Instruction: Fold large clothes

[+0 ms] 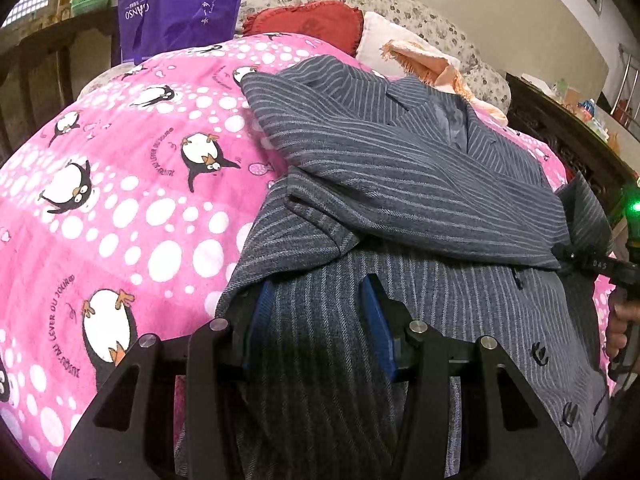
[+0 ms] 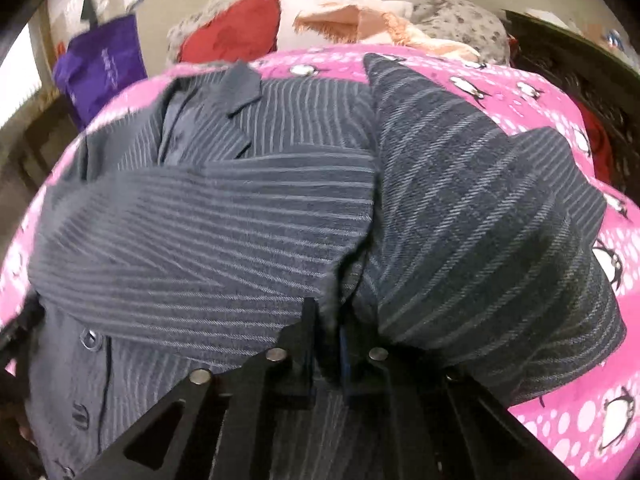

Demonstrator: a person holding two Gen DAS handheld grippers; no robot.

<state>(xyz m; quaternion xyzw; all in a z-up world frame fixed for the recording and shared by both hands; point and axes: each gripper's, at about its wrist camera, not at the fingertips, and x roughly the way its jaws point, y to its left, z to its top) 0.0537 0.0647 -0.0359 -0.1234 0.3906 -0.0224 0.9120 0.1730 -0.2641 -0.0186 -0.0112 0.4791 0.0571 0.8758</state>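
A grey pinstriped jacket (image 1: pixel 400 184) lies front-up on a pink penguin blanket (image 1: pixel 120 208), one sleeve folded across its chest. In the left wrist view my left gripper (image 1: pixel 320 320) sits at the jacket's lower left edge, its blue pads (image 1: pixel 262 316) pressed on a thick bunch of the cloth. In the right wrist view the jacket (image 2: pixel 224 220) fills the middle, with a second sleeve (image 2: pixel 480 208) lying to the right. My right gripper (image 2: pixel 327 334) is nearly closed, pinching a thin fold of jacket cloth where the two sleeves meet. The buttons (image 2: pixel 90 338) show at lower left.
Beyond the blanket are a red cushion (image 1: pixel 312 24), a white pillow (image 1: pixel 384 44) with a peach towel (image 1: pixel 424 64), and a purple bag (image 1: pixel 176 4). Dark carved furniture (image 1: pixel 560 132) stands along the right. A person's hand (image 1: pixel 618 320) holds the right gripper's handle.
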